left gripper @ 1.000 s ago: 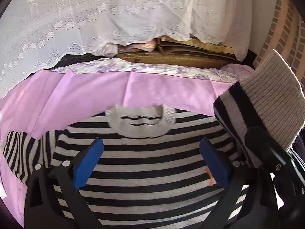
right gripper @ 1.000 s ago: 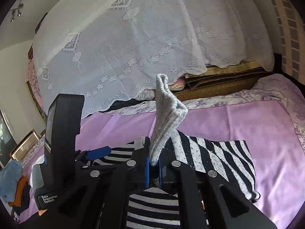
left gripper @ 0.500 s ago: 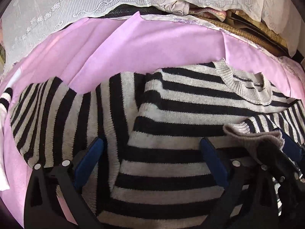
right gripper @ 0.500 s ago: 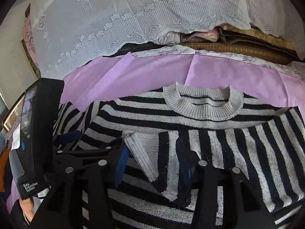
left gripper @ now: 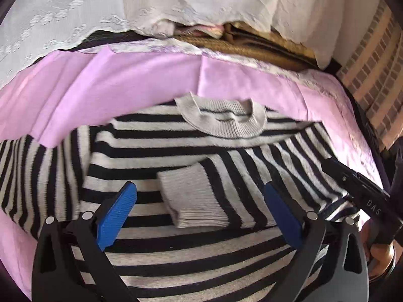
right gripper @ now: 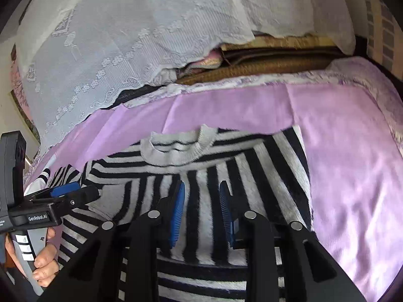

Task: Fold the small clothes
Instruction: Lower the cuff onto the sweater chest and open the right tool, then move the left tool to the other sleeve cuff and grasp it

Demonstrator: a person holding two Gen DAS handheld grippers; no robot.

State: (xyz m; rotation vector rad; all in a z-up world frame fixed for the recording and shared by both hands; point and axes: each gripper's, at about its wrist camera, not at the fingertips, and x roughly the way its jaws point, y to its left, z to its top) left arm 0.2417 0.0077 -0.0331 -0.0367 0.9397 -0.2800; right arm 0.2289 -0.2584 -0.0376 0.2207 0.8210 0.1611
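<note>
A small black-and-grey striped sweater (left gripper: 156, 148) lies flat on a pink sheet (left gripper: 121, 85), grey collar (left gripper: 221, 123) away from me. Its right sleeve (left gripper: 272, 166) is folded across the chest, with the grey cuff (left gripper: 194, 198) lying in the middle. The left sleeve (left gripper: 37, 171) is spread out to the left. My left gripper (left gripper: 199, 209) is wide open and empty above the cuff. My right gripper (right gripper: 201, 206) is open with a narrow gap, empty, over the folded sleeve (right gripper: 209, 191). The left gripper also shows in the right wrist view (right gripper: 65, 191).
A white lace cover (left gripper: 75, 12) hangs over stacked bedding and a woven mat (left gripper: 241, 45) behind the sheet. A brick-pattern wall (left gripper: 372, 70) stands at the right. The pink sheet (right gripper: 352, 163) stretches to the right of the sweater.
The right gripper carried the right sleeve across the chest, let go of the cuff and drew back to the right. The left gripper swung left, then back over the cuff.
</note>
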